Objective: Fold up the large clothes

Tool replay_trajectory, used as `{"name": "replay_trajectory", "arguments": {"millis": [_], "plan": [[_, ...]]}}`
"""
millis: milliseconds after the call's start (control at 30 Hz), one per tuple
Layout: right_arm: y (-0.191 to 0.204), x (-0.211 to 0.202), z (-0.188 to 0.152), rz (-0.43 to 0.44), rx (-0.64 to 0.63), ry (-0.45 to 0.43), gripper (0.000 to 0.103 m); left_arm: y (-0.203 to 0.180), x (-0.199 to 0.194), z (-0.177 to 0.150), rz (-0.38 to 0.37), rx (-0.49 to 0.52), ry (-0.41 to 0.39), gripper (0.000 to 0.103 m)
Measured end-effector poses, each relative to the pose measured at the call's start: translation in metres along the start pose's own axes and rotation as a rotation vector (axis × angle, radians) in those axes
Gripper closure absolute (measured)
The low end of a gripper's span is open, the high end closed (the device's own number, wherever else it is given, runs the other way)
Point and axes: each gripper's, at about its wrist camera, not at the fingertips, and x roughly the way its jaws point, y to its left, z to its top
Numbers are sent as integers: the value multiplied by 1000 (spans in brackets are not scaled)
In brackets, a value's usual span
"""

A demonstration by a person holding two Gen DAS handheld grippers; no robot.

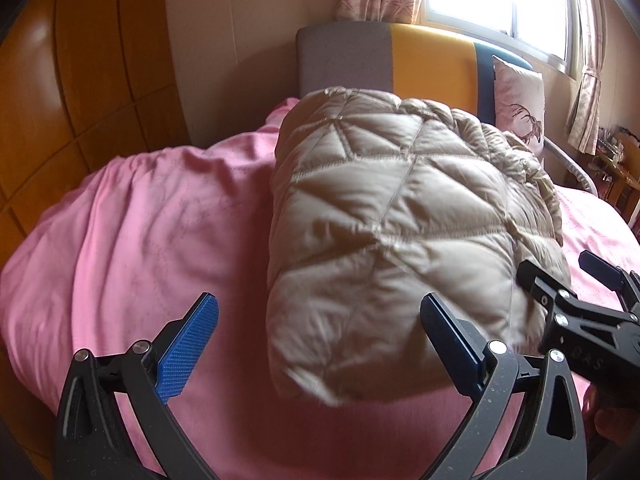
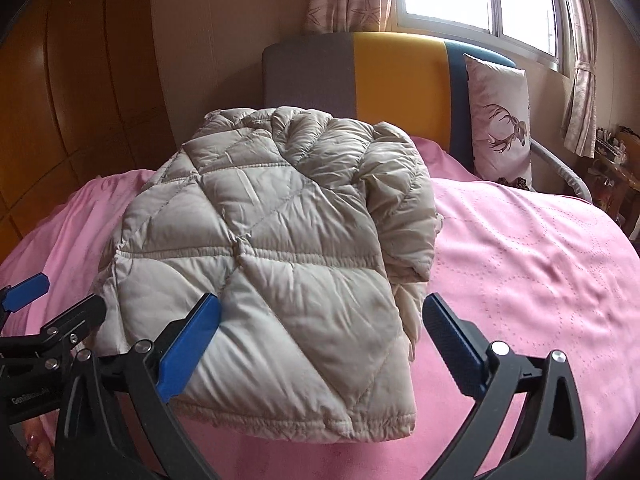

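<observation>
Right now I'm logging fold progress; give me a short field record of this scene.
garment: beige quilted puffer jacket, folded into a bundle
surface: pink bedspread
left gripper: jaws open, holding nothing
right gripper: jaws open, holding nothing
behind: deer-print pillow against grey, yellow and blue headboard

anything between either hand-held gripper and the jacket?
Nothing visible. The folded beige puffer jacket lies on the pink bedspread straight ahead of both. The left hand-held gripper and right hand-held gripper are open at its near edge, only bedspread around.
</observation>
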Motion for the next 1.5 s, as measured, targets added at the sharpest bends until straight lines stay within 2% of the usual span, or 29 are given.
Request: {"name": "replay_trajectory", "arguments": {"millis": [67,167,233,400,500,767,1000,1300,1500], "plan": [[-4,9,-3,-28,-5,33,2,4,-2,-5,4,-7,15,3],[-15,6,-7,5,72,56,2,8,-6,-10,25,-10,25,3],[-19,-8,-9,27,107,34,2,11,-11,-14,39,-9,26,3],[-16,-48,-25,54,96,-8,2,18,-31,-27,12,-48,6,3],[-15,-68,-35,66,97,-18,2,19,-41,-34,26,-56,7,3],[-6,-108,-56,16,88,-105,2,23,-67,-52,15,-68,9,3],[1,-124,-69,10,82,-102,2,22,-83,-62,42,-36,-6,3],[9,-141,-77,-31,49,-141,2,23,-97,-68,83,-18,-38,3],[10,-142,-78,-2,42,-133,2,25,-96,-70,75,-26,-18,3]]}}
